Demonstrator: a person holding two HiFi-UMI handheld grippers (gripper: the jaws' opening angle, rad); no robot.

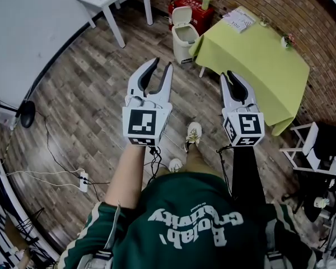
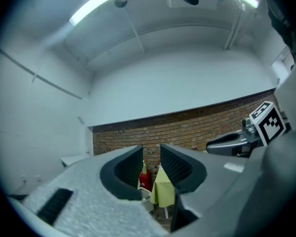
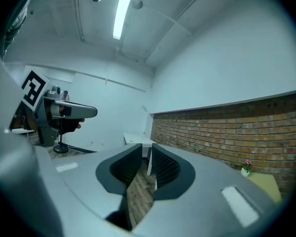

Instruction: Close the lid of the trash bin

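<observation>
Head view: yellow-green cloth-covered worktop (image 1: 263, 66) by the brick wall.
Trash bin: cream plastic trash bin (image 1: 186, 38), lid up, on the wooden floor just beside the worktop, well ahead of both grippers.
Left gripper (image 1: 161, 65): fingers moderately apart, empty.
Right gripper (image 1: 233, 75): fingers narrowly apart, empty.
Hidden: bin's right side, partly behind the cloth's corner.
</observation>
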